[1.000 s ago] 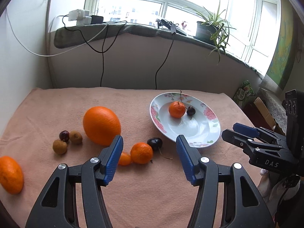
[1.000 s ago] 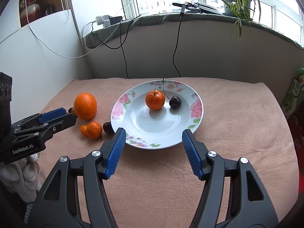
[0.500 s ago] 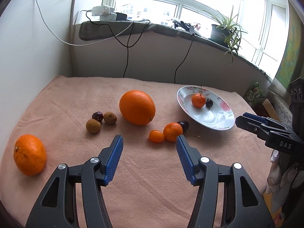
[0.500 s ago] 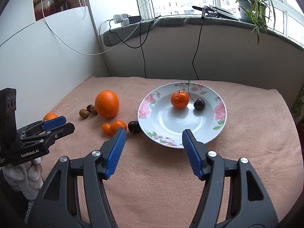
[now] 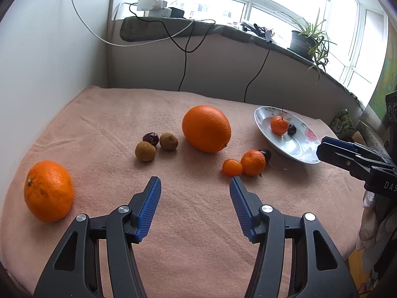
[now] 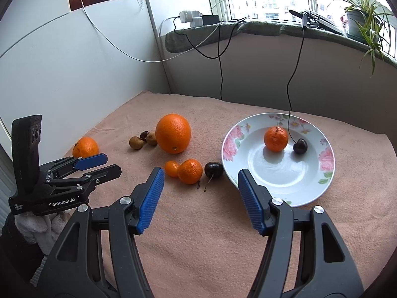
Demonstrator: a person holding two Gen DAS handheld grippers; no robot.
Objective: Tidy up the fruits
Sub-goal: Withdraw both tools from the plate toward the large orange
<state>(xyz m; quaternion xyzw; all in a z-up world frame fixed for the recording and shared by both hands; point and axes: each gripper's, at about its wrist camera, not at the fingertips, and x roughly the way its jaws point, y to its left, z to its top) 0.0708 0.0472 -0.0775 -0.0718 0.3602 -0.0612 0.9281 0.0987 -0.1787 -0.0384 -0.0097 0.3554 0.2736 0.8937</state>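
A flowered plate (image 6: 322, 171) (image 5: 301, 155) holds a mandarin (image 6: 276, 139) and a cherry (image 6: 300, 146). On the pink cloth lie a large orange (image 5: 206, 128) (image 6: 173, 133), a second orange (image 5: 48, 190) (image 6: 85, 147) at far left, two small mandarins (image 5: 252, 162) (image 5: 232, 167) (image 6: 189, 170), a loose cherry (image 6: 213, 170) beside the plate, two brown fruits (image 5: 145, 151) (image 5: 168, 141) and a dark one (image 5: 150, 137). My left gripper (image 5: 195, 186) is open and empty, short of the fruits. My right gripper (image 6: 201, 177) is open and empty, near the loose cherry.
A wall runs along the left and a low wall at the back, under a sill with cables (image 5: 184, 49), a power strip (image 5: 153, 6) and a potted plant (image 5: 310, 39). The cloth's front edge is near both grippers.
Both grippers have pulled back and swung left. The left view now takes in the far-left orange; the plate has slid right in both views. No fruit has moved.
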